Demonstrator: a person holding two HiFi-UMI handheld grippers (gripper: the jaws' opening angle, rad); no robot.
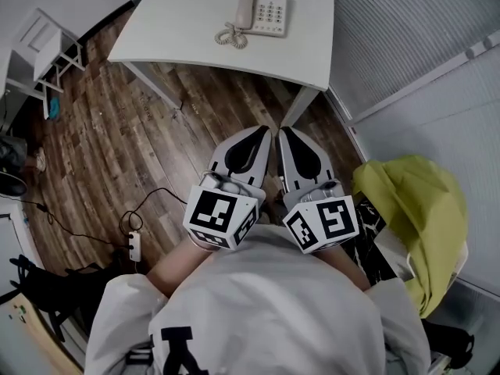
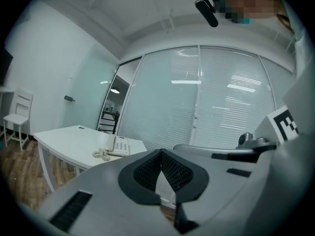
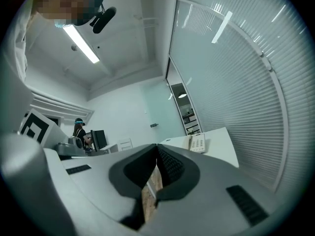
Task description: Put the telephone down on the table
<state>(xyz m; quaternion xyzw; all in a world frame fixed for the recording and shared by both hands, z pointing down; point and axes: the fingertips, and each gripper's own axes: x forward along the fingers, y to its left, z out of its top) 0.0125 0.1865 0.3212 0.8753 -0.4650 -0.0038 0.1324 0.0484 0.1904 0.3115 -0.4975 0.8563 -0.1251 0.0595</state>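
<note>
Standing on wood floor (image 1: pixel 117 139), the table (image 1: pixel 180 33) is topped by the telephone (image 1: pixel 263 10), laid lengthwise toward the table's far edge; left gripper (image 1: pixel 262 131) and right gripper (image 1: pixel 284 131) are pressed together, empty.

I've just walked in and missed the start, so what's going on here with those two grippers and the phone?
A person holds a two-jaw gripper in each hand, side by side in front of the body. The left gripper and the right gripper are both shut, with nothing in them. The telephone sits on the white table ahead, its handset on the cradle and its coiled cord beside it. Neither gripper is near it; wooden floor lies between them and the table.
</note>
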